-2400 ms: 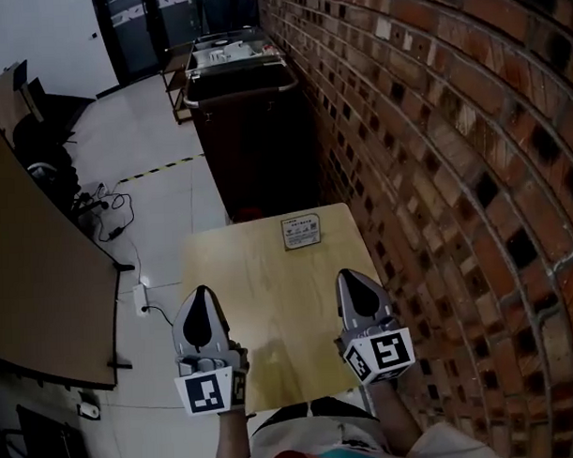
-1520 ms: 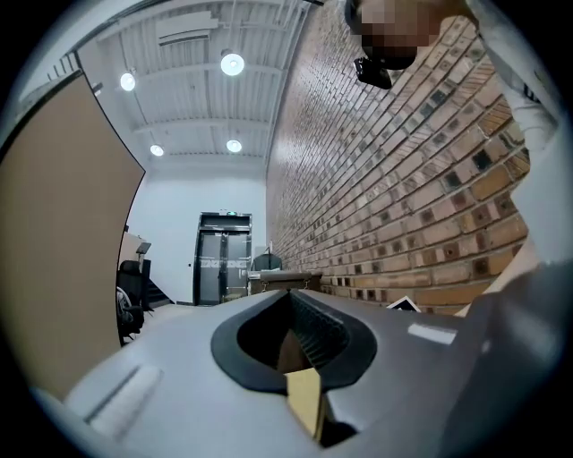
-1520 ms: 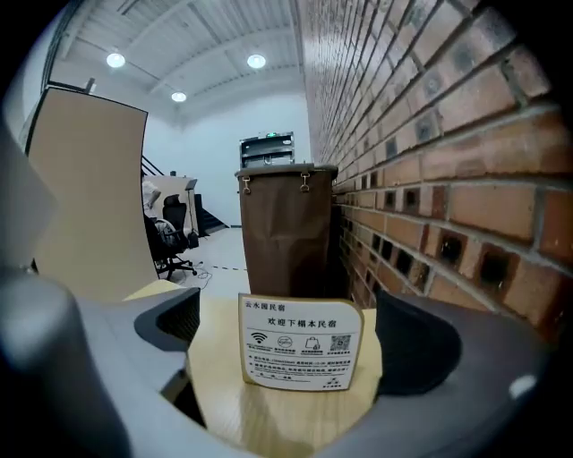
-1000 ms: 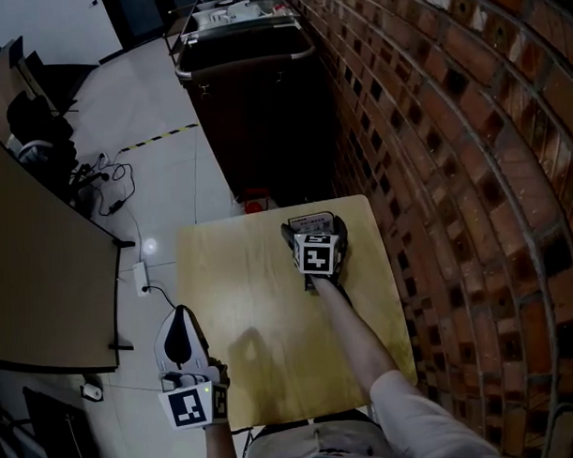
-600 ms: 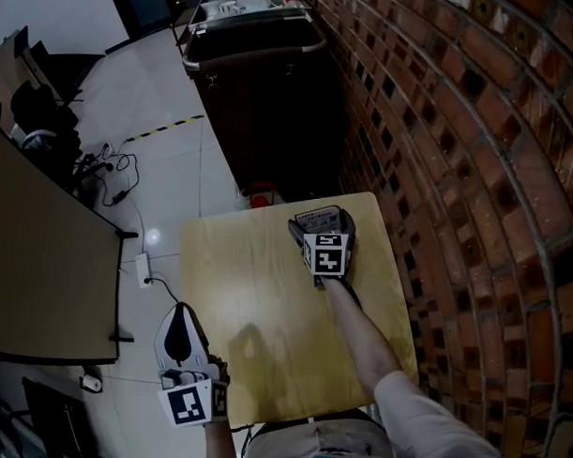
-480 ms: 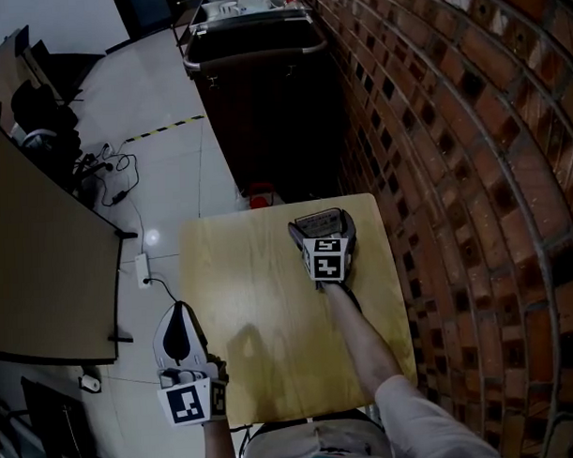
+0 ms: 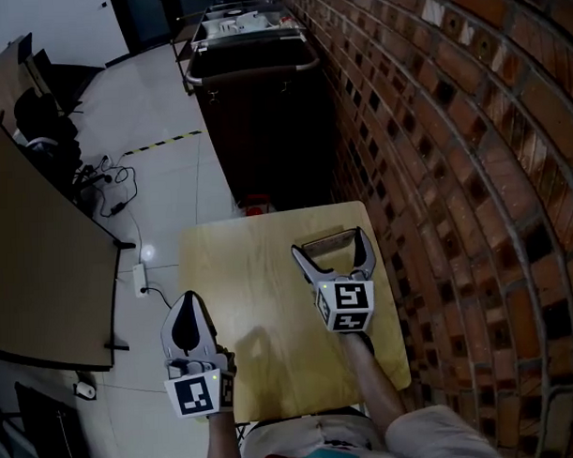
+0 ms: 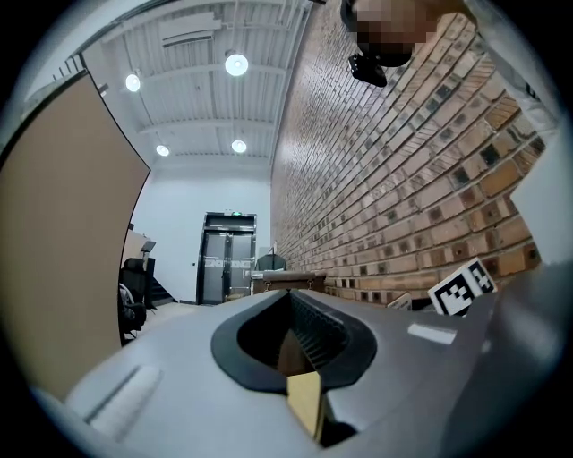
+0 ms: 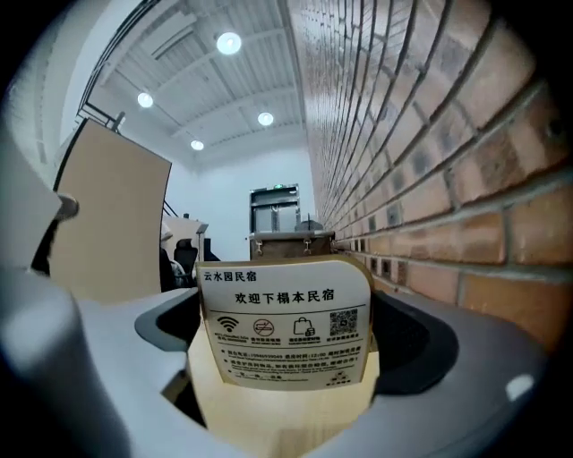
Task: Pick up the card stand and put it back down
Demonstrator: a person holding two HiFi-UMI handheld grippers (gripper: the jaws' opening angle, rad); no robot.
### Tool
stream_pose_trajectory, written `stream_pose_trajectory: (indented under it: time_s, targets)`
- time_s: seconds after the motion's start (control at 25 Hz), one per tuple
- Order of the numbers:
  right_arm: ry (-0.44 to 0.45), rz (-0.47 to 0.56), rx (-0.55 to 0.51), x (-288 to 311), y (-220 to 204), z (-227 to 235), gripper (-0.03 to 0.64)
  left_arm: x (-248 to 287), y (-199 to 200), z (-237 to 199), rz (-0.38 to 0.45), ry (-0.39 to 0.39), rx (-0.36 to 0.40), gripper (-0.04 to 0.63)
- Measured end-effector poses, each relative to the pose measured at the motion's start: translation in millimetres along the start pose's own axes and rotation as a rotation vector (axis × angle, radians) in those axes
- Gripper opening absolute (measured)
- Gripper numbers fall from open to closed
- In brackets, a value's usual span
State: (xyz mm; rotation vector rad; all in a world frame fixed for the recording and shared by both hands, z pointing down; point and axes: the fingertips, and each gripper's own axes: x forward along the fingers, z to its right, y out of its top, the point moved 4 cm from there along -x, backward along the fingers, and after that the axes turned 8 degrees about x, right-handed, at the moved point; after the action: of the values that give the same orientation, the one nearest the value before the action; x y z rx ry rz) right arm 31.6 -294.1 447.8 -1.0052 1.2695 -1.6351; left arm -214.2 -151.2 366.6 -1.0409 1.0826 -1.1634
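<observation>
The card stand (image 7: 326, 239) is a small printed sign on a wooden base (image 9: 285, 322). It stands upright between the jaws of my right gripper (image 7: 330, 243), which is shut on its two side edges over the far right part of the wooden table (image 7: 241, 281). Its printed face, with icons and a QR code, looks toward the right gripper's camera. My left gripper (image 7: 188, 302) hangs at the table's near left edge, shut and with nothing in it. In the left gripper view the left gripper (image 8: 300, 362) shows its tips meeting.
A brick wall (image 7: 435, 171) runs close along the table's right side. A dark cart (image 7: 254, 112) stands just beyond the table's far edge. A brown partition board (image 7: 34, 260) and floor cables (image 7: 107, 183) lie to the left.
My right gripper reached out to the card stand at the table's far edge, closed on it and has drawn back toward me with it. The left gripper has hardly moved.
</observation>
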Motion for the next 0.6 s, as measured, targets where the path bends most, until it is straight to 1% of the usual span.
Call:
stream_pose_trajectory:
  time_s: [0.12,0.28,0.44,0.6]
  targets:
    - [0.032,0.067,0.035,-51,36,-19,0.575,-3,12,9,0.036,-0.025,-0.001,0.0]
    - [0.073,0.154,0.051,-108,74,-38,0.574,-9,33,23,0.099,-0.057,-0.014,0.0]
    - [0.091,0.199,0.024,-145,90,-46,0.574,-20,46,32,0.123,-0.061,0.001,0.0]
    - [0.102,0.212,0.043,-158,94,-49,0.574,-26,52,37,0.133,-0.063,0.01,0.0]
